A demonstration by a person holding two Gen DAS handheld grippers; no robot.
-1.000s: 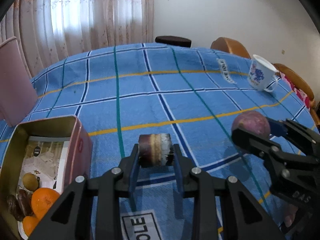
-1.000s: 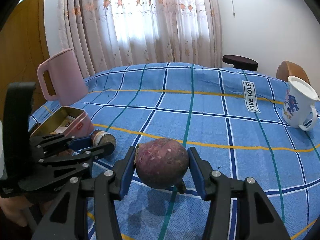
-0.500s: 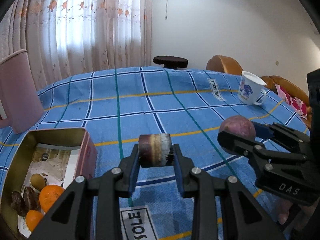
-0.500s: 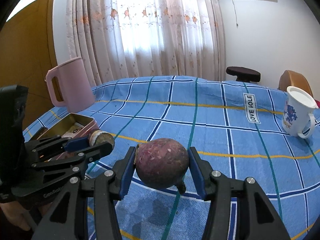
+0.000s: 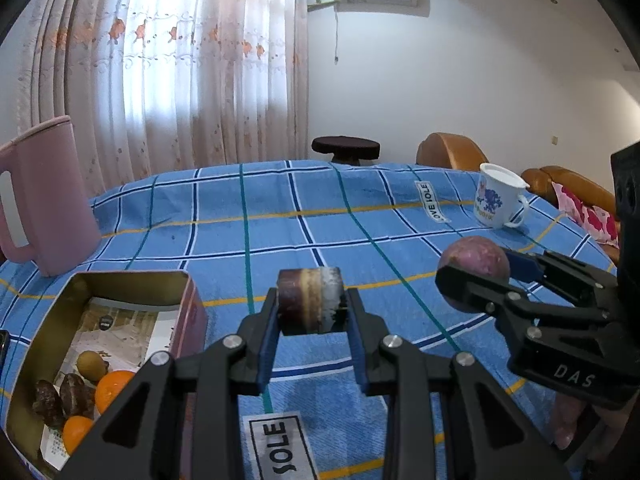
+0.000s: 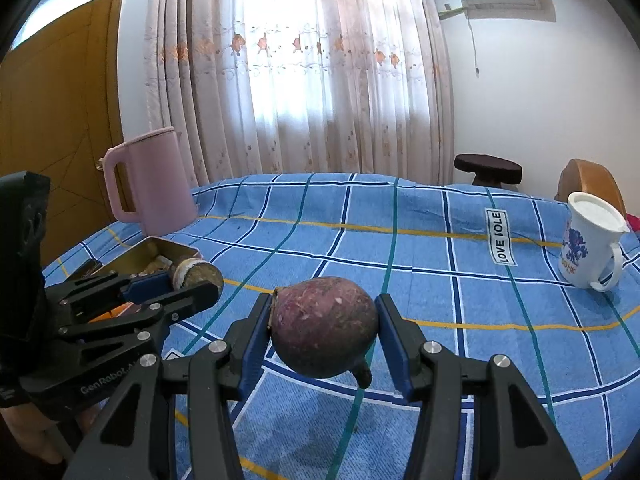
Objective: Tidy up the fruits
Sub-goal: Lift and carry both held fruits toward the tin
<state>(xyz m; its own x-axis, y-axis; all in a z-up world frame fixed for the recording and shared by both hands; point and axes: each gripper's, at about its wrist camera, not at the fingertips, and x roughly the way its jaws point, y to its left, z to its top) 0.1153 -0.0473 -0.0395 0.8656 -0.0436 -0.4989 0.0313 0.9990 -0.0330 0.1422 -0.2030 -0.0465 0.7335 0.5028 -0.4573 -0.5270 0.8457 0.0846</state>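
My left gripper (image 5: 311,312) is shut on a short brown and white cut fruit piece (image 5: 310,300), held above the blue checked cloth. My right gripper (image 6: 323,334) is shut on a round purple fruit (image 6: 324,326), also held above the cloth. The right gripper and purple fruit show at the right of the left wrist view (image 5: 474,264). The left gripper and its piece show at the left of the right wrist view (image 6: 196,274). An open tin box (image 5: 132,280) at lower left holds oranges (image 5: 112,390), a small green fruit (image 5: 91,364) and dark brown fruits (image 5: 60,396).
A pink jug (image 5: 44,196) stands at the far left behind the tin. A white mug with blue print (image 5: 498,196) stands at the far right of the table. Brown chairs (image 5: 452,152) and a dark stool (image 5: 346,148) stand beyond the table's far edge.
Both grippers have risen and tilted up with their fruits held fast, so more of the wall and curtain shows. The fruits stay in the same grip.
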